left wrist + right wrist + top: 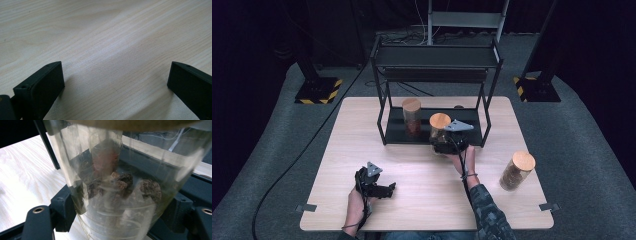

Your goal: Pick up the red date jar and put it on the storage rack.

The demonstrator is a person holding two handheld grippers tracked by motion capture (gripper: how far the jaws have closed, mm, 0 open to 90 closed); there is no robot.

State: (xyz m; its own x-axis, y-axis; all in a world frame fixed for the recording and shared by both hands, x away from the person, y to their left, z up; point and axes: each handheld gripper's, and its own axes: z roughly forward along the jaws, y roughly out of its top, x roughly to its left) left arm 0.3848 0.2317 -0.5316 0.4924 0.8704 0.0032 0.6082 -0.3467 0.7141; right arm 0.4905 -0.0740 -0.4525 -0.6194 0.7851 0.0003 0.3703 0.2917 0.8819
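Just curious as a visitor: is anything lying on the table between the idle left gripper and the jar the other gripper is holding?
No. In the high view, only bare table lies between the left gripper and the held jar.

Light wooden table is sitting on grey carpet. Black two-tier metal rack is standing at the table's far edge; a cork-lidded jar with dark contents is standing upright on its lower shelf, left part. Another cork-lidded jar with brown contents is standing near the table's right edge, well apart from the rack. Black cable is trailing across the carpet at left.
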